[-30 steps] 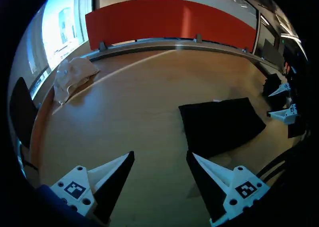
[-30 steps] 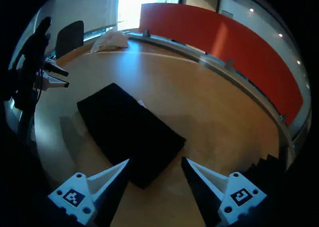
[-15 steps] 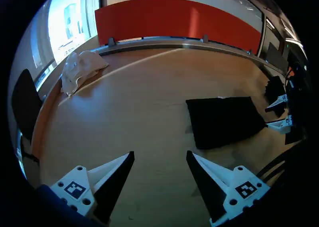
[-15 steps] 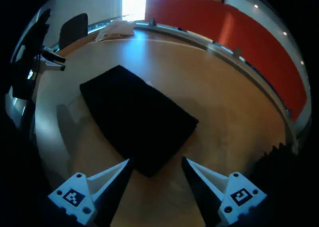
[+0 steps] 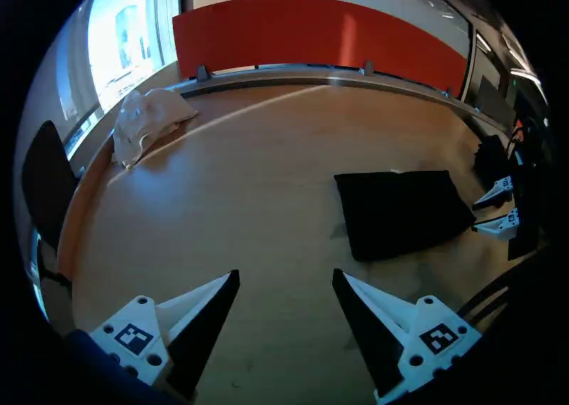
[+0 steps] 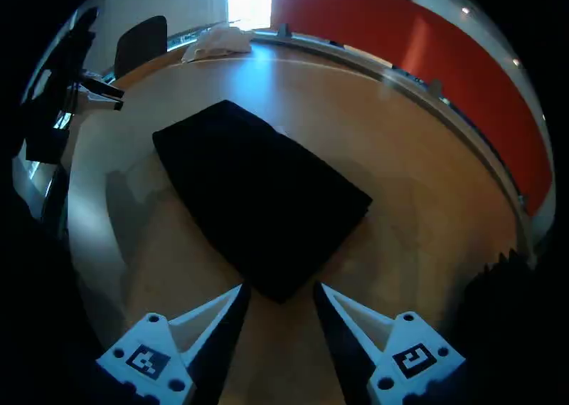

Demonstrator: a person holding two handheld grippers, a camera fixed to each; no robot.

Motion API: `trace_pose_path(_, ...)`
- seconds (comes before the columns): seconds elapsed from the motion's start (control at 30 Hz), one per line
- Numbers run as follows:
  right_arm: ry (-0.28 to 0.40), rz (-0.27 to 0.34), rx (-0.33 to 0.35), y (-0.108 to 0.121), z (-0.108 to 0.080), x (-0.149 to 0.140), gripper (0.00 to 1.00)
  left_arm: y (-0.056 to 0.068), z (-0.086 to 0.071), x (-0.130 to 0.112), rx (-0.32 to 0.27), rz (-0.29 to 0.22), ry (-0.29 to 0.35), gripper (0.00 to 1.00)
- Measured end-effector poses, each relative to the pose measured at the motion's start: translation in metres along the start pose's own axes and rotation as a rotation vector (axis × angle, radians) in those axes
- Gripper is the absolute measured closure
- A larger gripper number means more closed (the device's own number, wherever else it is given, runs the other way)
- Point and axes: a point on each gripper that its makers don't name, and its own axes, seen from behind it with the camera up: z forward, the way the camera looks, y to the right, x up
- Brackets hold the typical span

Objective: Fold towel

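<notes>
Just beside right claw (image 6: pixel 279 305), black towel (image 6: pixel 259 191)

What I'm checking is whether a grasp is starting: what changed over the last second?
The right gripper advanced to the near corner of the black towel, and its jaws narrowed without closing on it. The left gripper stayed open, holding nothing. The towel still lies flat on the table, the white cloth at its far edge.
</notes>
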Motion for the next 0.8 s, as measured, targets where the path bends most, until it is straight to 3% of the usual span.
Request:
trace_pose_path(0.17,-0.014,0.004,0.020,-0.0036,-0.0010,-0.0035,0.48,-0.0005,-0.0001,-0.0009,-0.001,0.001,0.000,0.03)
trace_pose_path(0.33,-0.021,-0.001,0.025,-0.0045,-0.0001,-0.0061,0.52,-0.0009,-0.0009,-0.0019,-0.002,0.003,0.000,0.03)
trace_pose_path(0.7,-0.019,-0.004,0.018,-0.0028,0.0005,-0.0058,0.91,-0.0015,-0.0014,-0.0056,-0.001,-0.002,-0.005,0.03)
trace_pose_path(0.8,-0.012,-0.002,0.010,-0.0011,-0.0001,-0.0038,0.95,-0.0018,-0.0014,-0.0064,0.000,0.000,-0.006,0.03)
